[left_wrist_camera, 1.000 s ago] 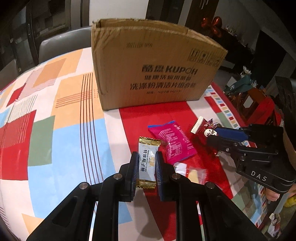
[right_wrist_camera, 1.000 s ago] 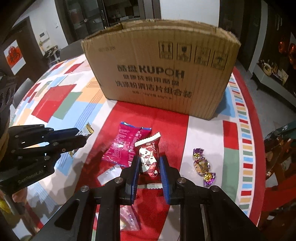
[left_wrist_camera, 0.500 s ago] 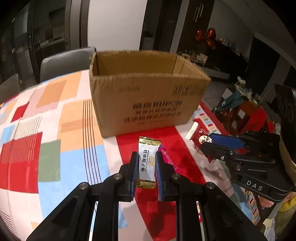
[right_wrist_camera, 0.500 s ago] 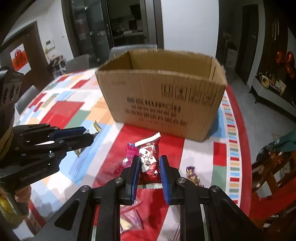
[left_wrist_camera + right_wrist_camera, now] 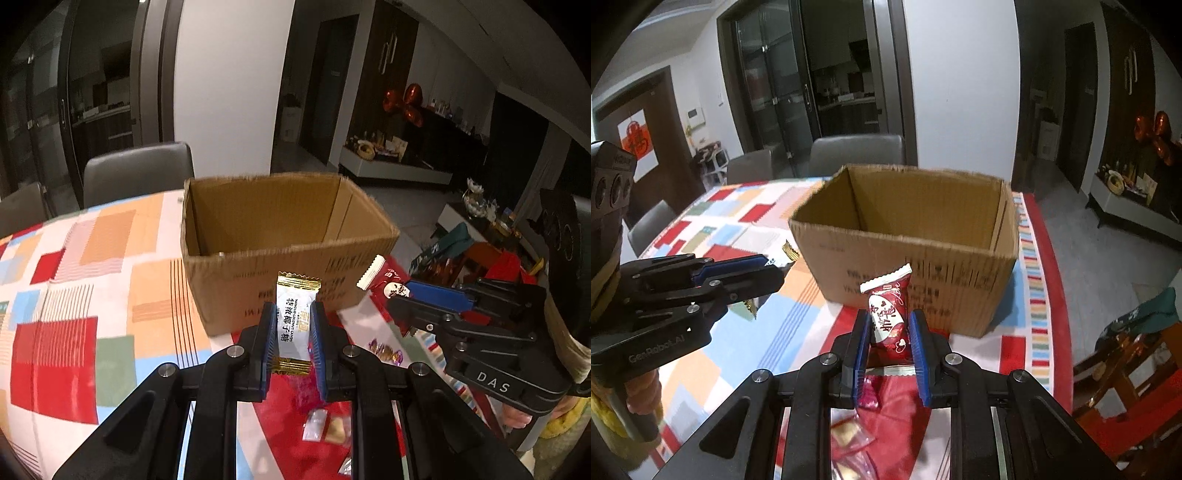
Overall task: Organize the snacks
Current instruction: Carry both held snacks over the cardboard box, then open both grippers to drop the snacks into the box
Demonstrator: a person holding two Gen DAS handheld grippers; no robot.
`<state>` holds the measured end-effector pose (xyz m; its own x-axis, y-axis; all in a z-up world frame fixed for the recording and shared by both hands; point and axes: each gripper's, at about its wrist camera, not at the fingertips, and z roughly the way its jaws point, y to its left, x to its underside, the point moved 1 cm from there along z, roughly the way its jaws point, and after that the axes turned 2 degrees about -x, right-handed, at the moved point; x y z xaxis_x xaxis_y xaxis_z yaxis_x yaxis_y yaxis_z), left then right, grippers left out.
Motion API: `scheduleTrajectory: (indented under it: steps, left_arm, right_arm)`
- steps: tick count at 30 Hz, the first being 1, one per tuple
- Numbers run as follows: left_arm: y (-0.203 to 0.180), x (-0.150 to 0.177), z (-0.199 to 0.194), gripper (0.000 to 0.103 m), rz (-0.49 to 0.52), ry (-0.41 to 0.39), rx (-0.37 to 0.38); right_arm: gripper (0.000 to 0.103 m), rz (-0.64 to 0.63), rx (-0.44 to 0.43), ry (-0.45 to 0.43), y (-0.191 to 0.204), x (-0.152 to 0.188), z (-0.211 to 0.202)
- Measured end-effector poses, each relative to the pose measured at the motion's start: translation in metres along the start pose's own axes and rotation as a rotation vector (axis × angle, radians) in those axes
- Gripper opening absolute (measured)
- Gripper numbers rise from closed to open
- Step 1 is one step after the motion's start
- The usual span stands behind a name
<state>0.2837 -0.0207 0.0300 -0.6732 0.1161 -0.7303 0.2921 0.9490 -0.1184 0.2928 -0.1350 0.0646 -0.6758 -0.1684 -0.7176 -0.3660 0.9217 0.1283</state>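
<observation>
An open cardboard box (image 5: 280,251) stands on the patterned table; it also shows in the right wrist view (image 5: 916,258). My left gripper (image 5: 293,325) is shut on a white and gold candy packet (image 5: 295,321), held in the air in front of the box's near wall. My right gripper (image 5: 889,332) is shut on a red candy packet (image 5: 890,317), also raised before the box. The right gripper with its red packet (image 5: 384,280) shows at the right in the left wrist view. The left gripper (image 5: 775,267) shows at the left in the right wrist view.
Loose snacks lie on the table below the grippers: a purple-wrapped candy (image 5: 384,349), a clear packet (image 5: 328,430) and a pink packet (image 5: 870,393). Grey chairs (image 5: 136,173) stand behind the table. A wooden chair (image 5: 1126,369) stands at the right.
Both grippers have risen from the table with their packets and moved toward the box. The box's open top and inside now show.
</observation>
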Motion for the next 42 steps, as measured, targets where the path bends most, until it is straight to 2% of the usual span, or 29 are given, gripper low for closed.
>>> scheduleTrajectory:
  steps: [12,22,39,41,42]
  left_arm:
    - [-0.004,-0.037,-0.008,0.019,0.027,-0.072,-0.005]
    - [-0.002,-0.062,-0.001,0.019,0.022,-0.114,-0.023]
    - [0.005,-0.088,0.041,0.02,0.001,-0.041,-0.067]
    - [0.005,-0.091,0.044,0.032,0.004,-0.045,-0.09]
    - [0.004,-0.092,0.044,0.045,0.007,-0.048,-0.106]
  right_arm:
    - [0.023,0.003,0.006,-0.083,-0.01,-0.041,-0.015]
    - [0.023,0.035,0.016,-0.126,-0.024,-0.066,-0.01]
    - [0.023,0.035,0.033,-0.098,-0.04,-0.093,0.018]
    - [0.024,0.042,0.024,-0.091,-0.04,-0.095,0.023]
    - [0.025,0.045,0.026,-0.087,-0.041,-0.095,0.024]
